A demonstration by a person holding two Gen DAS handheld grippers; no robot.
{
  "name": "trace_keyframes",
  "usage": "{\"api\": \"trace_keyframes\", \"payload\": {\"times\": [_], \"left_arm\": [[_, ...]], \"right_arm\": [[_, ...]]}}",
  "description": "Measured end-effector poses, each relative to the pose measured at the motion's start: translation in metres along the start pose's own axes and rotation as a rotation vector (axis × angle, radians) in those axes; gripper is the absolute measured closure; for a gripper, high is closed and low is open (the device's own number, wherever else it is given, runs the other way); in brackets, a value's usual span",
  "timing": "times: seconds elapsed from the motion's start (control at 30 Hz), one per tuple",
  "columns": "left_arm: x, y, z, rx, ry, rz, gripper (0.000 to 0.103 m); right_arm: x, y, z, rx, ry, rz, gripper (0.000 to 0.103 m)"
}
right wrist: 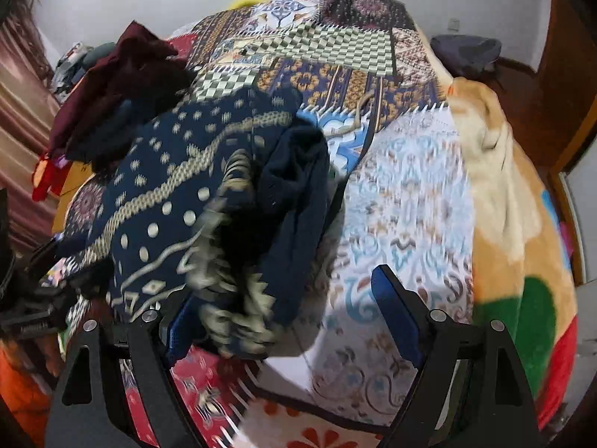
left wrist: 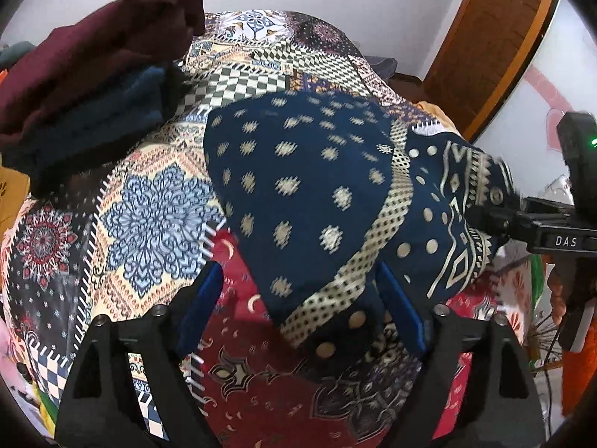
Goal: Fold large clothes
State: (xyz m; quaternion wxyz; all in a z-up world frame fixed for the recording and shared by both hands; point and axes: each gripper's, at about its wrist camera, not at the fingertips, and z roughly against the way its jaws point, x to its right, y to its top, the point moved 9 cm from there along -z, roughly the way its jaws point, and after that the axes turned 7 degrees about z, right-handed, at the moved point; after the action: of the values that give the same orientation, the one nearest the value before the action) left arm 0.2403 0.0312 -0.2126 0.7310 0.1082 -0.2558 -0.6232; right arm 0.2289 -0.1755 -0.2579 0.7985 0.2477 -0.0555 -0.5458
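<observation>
A large navy garment with cream dots and patterned borders (left wrist: 306, 194) lies bunched on the patchwork bedspread (left wrist: 156, 201). In the left wrist view my left gripper (left wrist: 298, 298) is open, its blue pads wide apart, with a corner of the garment hanging between them. The right gripper (left wrist: 496, 220) shows at the right edge, against the garment's far end. In the right wrist view my right gripper (right wrist: 291, 310) is open, and the blurred garment (right wrist: 209, 201) is heaped over its left finger (right wrist: 179, 332).
A pile of maroon and dark blue clothes (left wrist: 89, 67) sits at the back left of the bed. A fleece blanket in orange, green and red (right wrist: 515, 224) lies along the bed's right side. A wooden door (left wrist: 485, 44) stands behind.
</observation>
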Motion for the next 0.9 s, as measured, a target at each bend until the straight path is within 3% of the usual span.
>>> {"api": "trace_keyframes", "payload": {"times": [0.1, 0.23, 0.4, 0.6, 0.77, 0.9], "left_arm": [[-0.005, -0.005, 0.002, -0.009, -0.03, 0.034, 0.017], [-0.006, 0.001, 0.008, -0.012, -0.038, 0.054, 0.018], [-0.005, 0.02, 0.022, 0.044, -0.005, 0.048, 0.018], [-0.011, 0.042, 0.015, 0.033, -0.05, 0.119, 0.018], [-0.018, 0.049, -0.007, -0.023, -0.116, 0.216, 0.018], [-0.02, 0.052, -0.027, -0.084, -0.224, 0.32, 0.014]], "right_arm": [[0.0, -0.001, 0.006, -0.021, -0.019, 0.034, 0.02], [0.004, 0.007, 0.009, -0.026, 0.039, -0.027, 0.02], [0.004, 0.023, 0.003, -0.02, 0.112, -0.087, 0.02], [-0.001, 0.032, -0.019, -0.077, 0.196, -0.126, 0.02], [-0.005, 0.035, -0.038, -0.134, 0.251, -0.125, 0.02], [-0.009, 0.042, -0.051, -0.175, 0.325, -0.158, 0.02]]}}
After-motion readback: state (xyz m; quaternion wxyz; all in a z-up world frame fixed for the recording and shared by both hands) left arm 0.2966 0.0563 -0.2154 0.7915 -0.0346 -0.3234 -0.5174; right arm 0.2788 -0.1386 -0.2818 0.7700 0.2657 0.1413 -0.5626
